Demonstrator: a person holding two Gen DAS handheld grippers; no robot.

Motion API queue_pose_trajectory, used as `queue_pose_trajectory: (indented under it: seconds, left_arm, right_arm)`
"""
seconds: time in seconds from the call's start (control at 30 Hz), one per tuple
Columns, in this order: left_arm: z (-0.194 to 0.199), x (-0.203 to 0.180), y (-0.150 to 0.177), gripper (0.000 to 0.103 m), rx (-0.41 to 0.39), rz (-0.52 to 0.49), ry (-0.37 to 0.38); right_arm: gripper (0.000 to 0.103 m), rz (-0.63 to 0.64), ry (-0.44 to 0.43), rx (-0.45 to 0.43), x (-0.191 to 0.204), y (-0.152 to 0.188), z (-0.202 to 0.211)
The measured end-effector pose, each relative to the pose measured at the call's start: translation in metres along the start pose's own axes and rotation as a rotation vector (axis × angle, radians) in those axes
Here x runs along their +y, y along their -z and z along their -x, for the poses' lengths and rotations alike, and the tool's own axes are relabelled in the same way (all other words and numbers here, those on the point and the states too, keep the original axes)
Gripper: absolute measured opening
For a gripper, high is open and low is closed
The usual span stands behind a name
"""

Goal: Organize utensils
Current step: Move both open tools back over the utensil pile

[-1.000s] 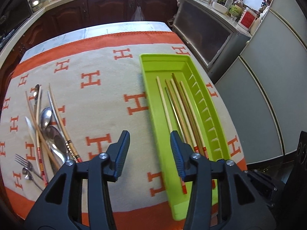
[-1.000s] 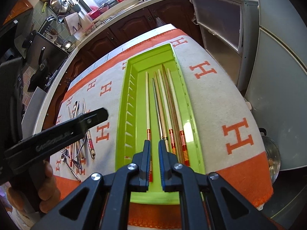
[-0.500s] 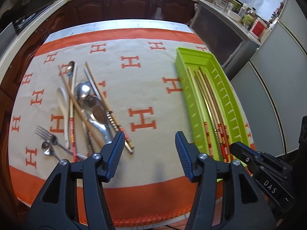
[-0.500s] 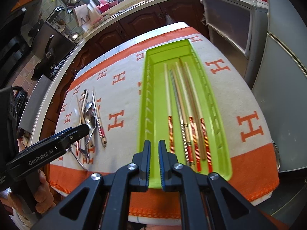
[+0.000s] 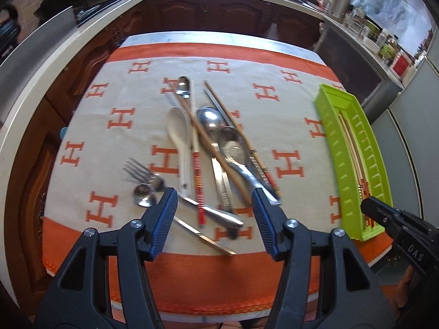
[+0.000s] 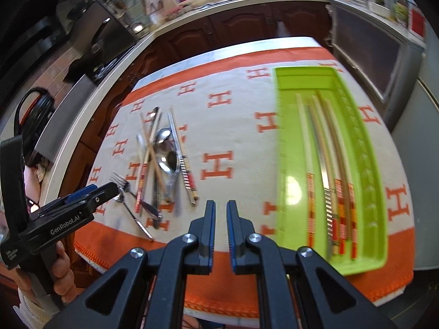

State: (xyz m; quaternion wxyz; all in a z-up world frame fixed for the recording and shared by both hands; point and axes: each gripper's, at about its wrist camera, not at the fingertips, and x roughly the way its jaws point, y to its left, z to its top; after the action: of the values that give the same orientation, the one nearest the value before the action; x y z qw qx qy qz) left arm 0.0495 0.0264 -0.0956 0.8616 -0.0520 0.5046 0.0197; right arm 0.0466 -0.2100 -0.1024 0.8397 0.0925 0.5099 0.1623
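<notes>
Black tongs [image 5: 214, 208], ribbed blue pads [image 5: 164, 219]

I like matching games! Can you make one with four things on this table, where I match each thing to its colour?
Things:
1. tray
2. soup spoon
3. fork
4. letter H

Colours:
a. orange
b. white
c. lime green
d. shiny silver

Pairs: 1-c, 2-b, 3-d, 4-a
</notes>
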Motion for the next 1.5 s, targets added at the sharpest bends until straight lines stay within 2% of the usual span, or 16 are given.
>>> queue_pose_trajectory:
  seconds: [0.17, 0.33, 0.43, 0.67, 1.13, 1.37, 1.5]
  left_arm:
    - [-0.003, 0.039, 0.008, 0.053, 0.015, 0.056, -0.042]
    - [-0.023, 0.068, 0.023, 0.053, 0.105, 0.132, 0.069]
    - [-0.036, 0.077, 0.031, 0.053, 0.13, 0.171, 0.077]
    - [-0.061, 0.086, 0.037, 0.053, 0.169, 0.253, 0.177]
    - [-0.076, 0.091, 0.017, 0.048, 0.087, 0.278, 0.182]
    - [-0.079, 0.091, 0.015, 0.038, 0.013, 0.236, 0.139]
    - [-0.08, 0.089, 0.014, 0.036, -0.031, 0.21, 0.111]
  right_arm:
    - [0.008, 0.064, -0.026, 0.023, 0.028, -0.011, -0.02]
    - [0.008, 0.121, -0.055, 0.044, 0.052, -0.021, -0.038]
    - [0.008, 0.152, -0.073, 0.056, 0.066, -0.025, -0.048]
    - [0.008, 0.167, -0.103, 0.089, 0.078, -0.023, -0.063]
    - [0.008, 0.189, -0.119, 0.112, 0.08, -0.019, -0.076]
    - [0.008, 0.199, -0.128, 0.117, 0.082, -0.017, -0.082]
    - [0.008, 0.206, -0.13, 0.122, 0.084, -0.017, -0.085]
